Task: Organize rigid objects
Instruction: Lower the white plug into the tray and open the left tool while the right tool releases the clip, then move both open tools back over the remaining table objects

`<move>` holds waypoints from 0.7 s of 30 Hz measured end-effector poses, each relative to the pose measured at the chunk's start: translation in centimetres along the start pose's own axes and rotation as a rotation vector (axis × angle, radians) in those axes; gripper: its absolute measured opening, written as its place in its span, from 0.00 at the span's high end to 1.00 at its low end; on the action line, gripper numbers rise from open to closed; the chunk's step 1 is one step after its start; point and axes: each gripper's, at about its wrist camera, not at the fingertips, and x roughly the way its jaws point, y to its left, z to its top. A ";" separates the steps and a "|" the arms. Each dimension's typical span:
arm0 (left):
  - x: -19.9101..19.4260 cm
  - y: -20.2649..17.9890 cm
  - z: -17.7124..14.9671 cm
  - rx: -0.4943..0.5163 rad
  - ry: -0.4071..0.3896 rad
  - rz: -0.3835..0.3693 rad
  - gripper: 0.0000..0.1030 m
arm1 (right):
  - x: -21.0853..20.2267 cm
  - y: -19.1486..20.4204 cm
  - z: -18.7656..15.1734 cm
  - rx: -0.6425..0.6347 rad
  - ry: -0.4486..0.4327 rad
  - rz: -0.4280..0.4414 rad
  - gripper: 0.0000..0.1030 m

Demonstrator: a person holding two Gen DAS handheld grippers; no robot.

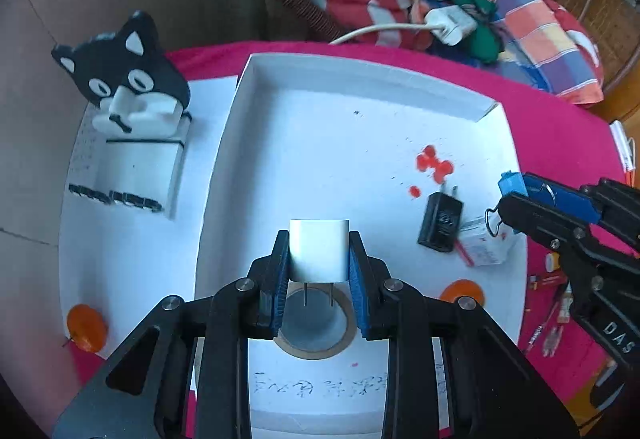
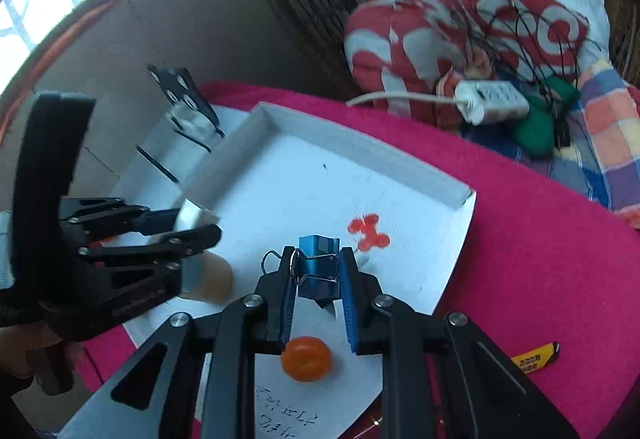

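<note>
My left gripper (image 1: 319,253) is shut on a white plug adapter (image 1: 318,249), prongs toward the camera, above the near part of a shallow white tray (image 1: 360,79). My right gripper (image 2: 318,271) is shut on a blue binder clip (image 2: 318,267) over the tray's (image 2: 452,195) near right side; in the left wrist view it enters from the right with the clip (image 1: 516,185). A black charger (image 1: 440,221) and a small red-and-white box (image 1: 486,245) lie in the tray. A tape roll (image 1: 316,323) lies under the left gripper.
A black-and-white cat-shaped holder (image 1: 128,87) stands left of the tray on white paper. Orange round pieces (image 1: 86,327) (image 2: 306,359) sit on the paper. A yellow lighter (image 2: 536,359) and pens (image 1: 548,323) lie on the pink cloth. Bedding and a power strip (image 2: 494,101) lie behind.
</note>
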 end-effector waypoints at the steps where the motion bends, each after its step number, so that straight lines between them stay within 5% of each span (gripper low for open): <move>1: 0.2 0.0 0.0 0.001 0.005 0.000 0.75 | 0.3 0.0 -0.1 0.001 0.007 -0.004 0.81; 9: 0.3 -0.4 0.7 0.009 0.030 -0.004 0.74 | 2.4 0.6 -0.5 -0.008 0.059 -0.025 0.80; 11: 0.0 -0.5 0.7 0.007 0.026 -0.015 0.67 | 2.5 0.7 -0.5 -0.013 0.068 -0.026 0.80; 13: -0.2 -0.7 0.8 0.014 0.016 -0.005 0.33 | 2.5 1.0 -0.6 -0.025 0.073 -0.034 0.80; 14: -0.4 -0.8 0.8 0.016 0.006 0.000 0.31 | 2.4 1.1 -0.7 -0.034 0.070 -0.041 0.78; 17: -1.1 -0.3 0.6 0.002 -0.030 0.056 0.26 | 1.9 1.3 -0.8 -0.045 0.050 -0.059 0.52; 19: -1.6 0.5 0.4 -0.034 -0.054 0.074 0.15 | 1.4 0.7 -0.7 -0.024 0.031 -0.067 0.14; 21: -2.3 1.5 0.3 -0.091 -0.082 0.060 0.07 | 1.0 0.3 -0.7 -0.010 0.019 -0.063 0.00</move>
